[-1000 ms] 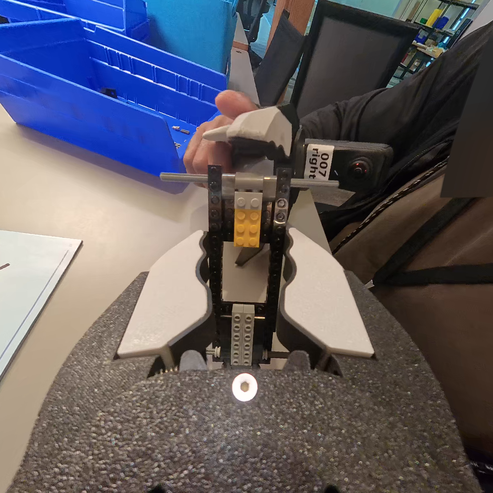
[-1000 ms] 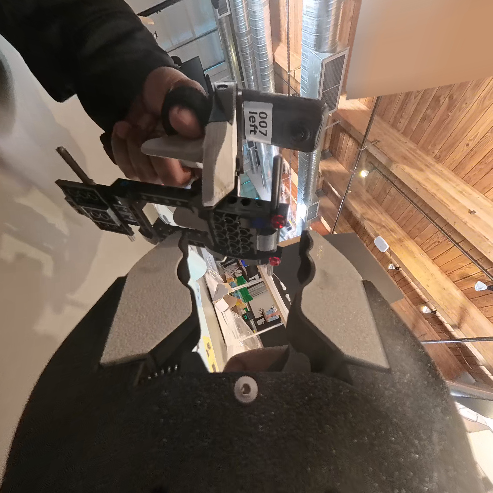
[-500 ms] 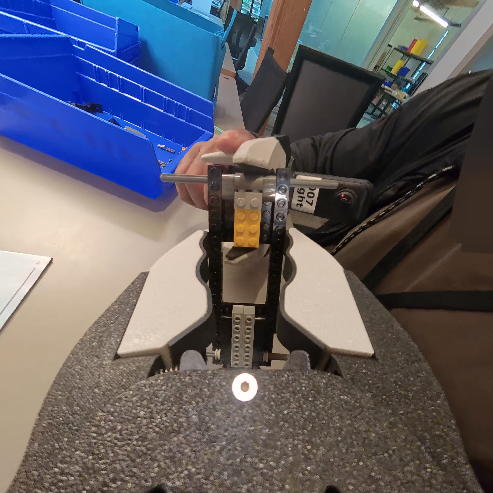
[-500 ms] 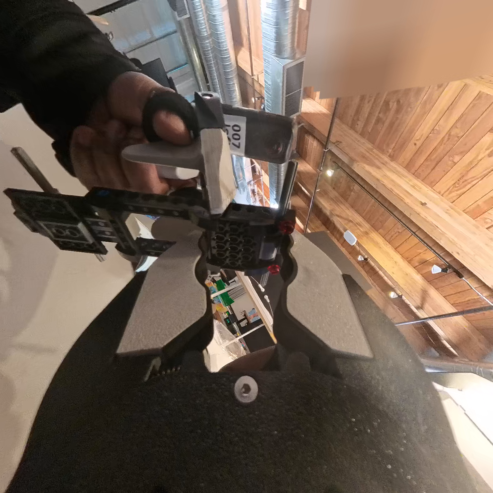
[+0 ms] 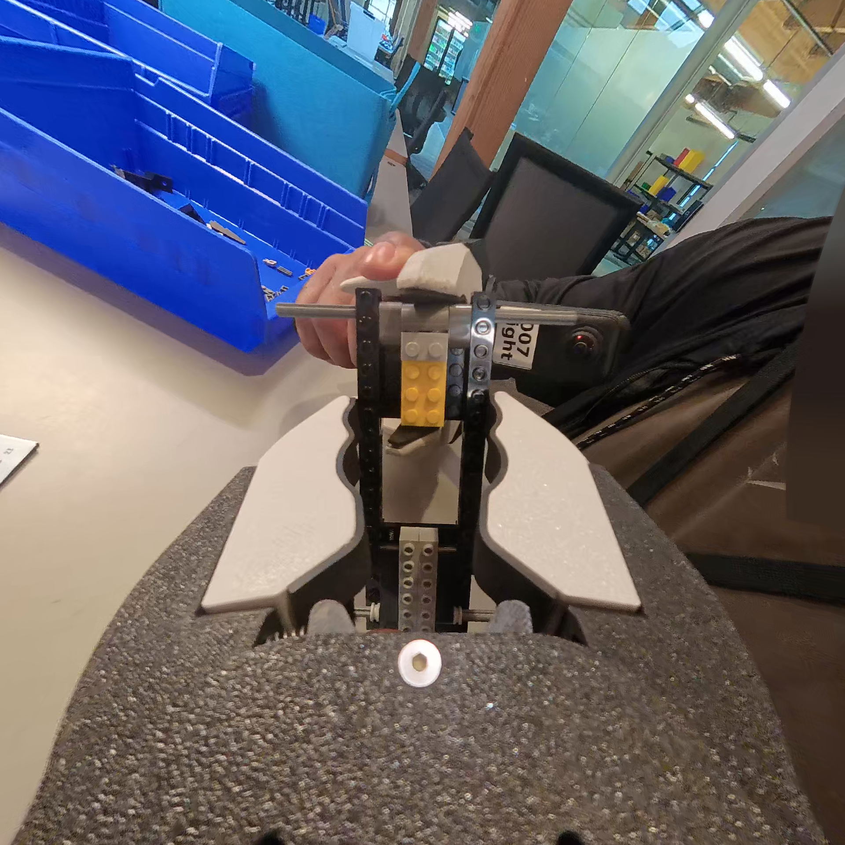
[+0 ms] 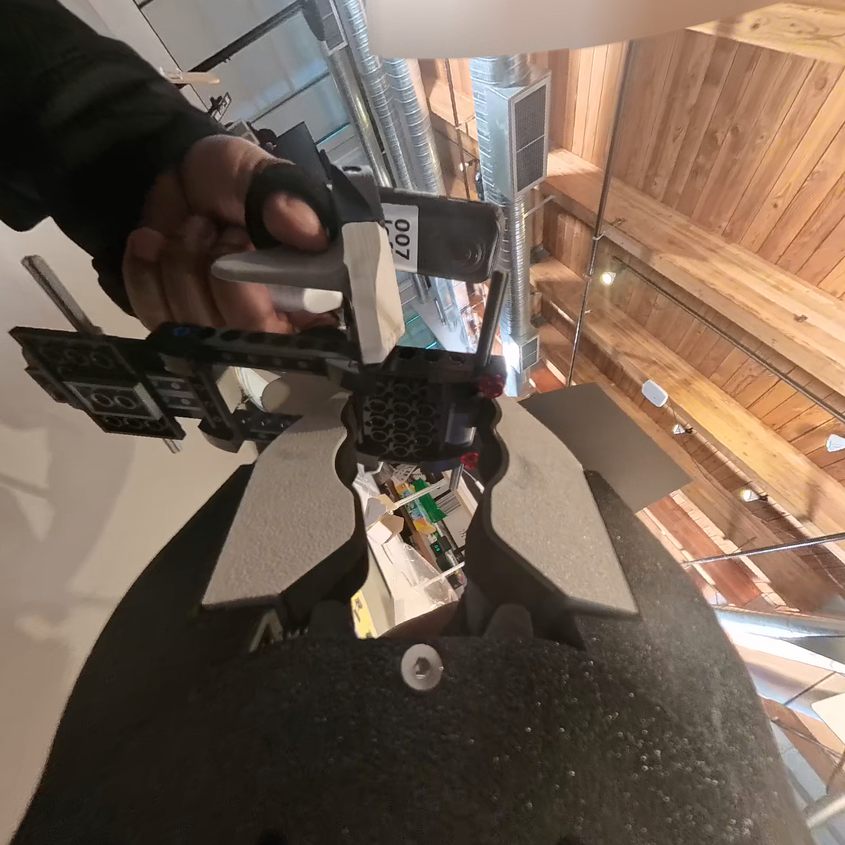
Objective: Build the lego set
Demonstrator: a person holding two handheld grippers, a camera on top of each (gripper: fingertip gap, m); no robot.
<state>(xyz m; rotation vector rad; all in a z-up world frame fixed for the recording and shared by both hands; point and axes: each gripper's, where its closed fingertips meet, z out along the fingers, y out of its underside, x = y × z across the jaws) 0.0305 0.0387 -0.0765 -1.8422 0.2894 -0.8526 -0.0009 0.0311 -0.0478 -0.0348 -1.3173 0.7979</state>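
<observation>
Both grippers are clamped on the same brick assembly (image 5: 418,457), held up off the table (image 5: 114,434). My left gripper (image 5: 419,439) has its two grey fingers (image 5: 297,494) closed against the outer faces of the two long black holed beams (image 5: 368,411) that make up the frame; the pads press on the beams, one each side. Between the beams at the far end sits a yellow studded plate (image 5: 423,393) with a light grey plate (image 5: 424,350) just above it, and a grey axle (image 5: 320,311) runs crosswise through the beam tops, sticking out both sides. Nearer my camera a grey holed brick (image 5: 417,580) sits between the beams. In the right wrist view, my right gripper (image 6: 418,430) is closed on the black block end of the same assembly (image 6: 402,420), seen from the underside with its round tube sockets; the fingers (image 6: 297,503) bracket it tightly, with two small red bushings (image 6: 491,382) on a thin rod at the right edge. The rest of the frame extends left from there, and the left gripper's hand (image 6: 196,256) is wrapped on its handle above it. From the left view the right hand (image 5: 338,302) shows behind the axle. Blue parts bins (image 5: 137,205) with small loose pieces stand on the table to the left, and a sheet of paper (image 5: 11,457) lies at the left edge. A black-sleeved arm (image 5: 663,283) comes in from the right.
</observation>
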